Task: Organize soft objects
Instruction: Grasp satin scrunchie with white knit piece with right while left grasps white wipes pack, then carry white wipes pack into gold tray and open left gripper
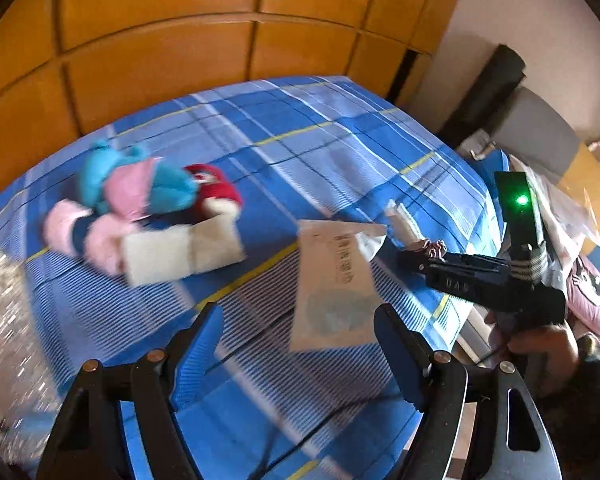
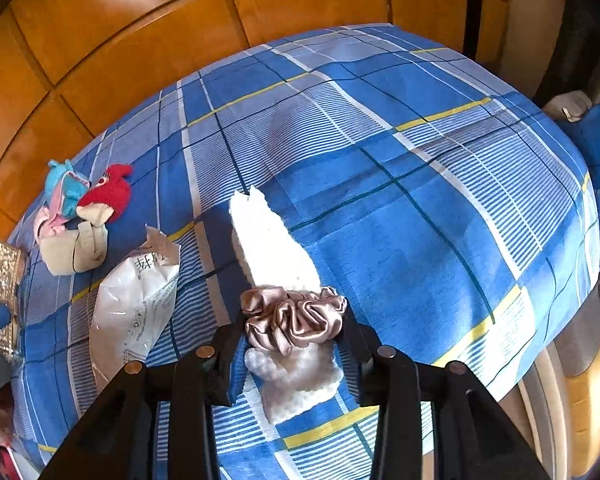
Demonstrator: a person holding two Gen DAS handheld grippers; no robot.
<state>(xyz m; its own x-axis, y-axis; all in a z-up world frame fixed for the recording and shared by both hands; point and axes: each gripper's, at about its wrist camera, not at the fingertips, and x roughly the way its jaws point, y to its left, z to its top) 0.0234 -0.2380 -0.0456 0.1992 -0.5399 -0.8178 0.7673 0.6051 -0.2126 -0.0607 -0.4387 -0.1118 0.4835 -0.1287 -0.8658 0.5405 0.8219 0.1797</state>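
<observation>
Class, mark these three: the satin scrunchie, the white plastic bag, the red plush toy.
satin scrunchie (image 2: pixel 294 322), right wrist view, on its middle folds.
white plastic bag (image 2: pixel 134 300), right wrist view, on its printed face.
red plush toy (image 2: pixel 110 194), right wrist view, on its body.

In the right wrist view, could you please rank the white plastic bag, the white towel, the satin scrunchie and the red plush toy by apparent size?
1. White plastic bag and white towel: alike; unranked.
2. Satin scrunchie, magnified by nearness to the camera.
3. Red plush toy, farthest, so unsure.
</observation>
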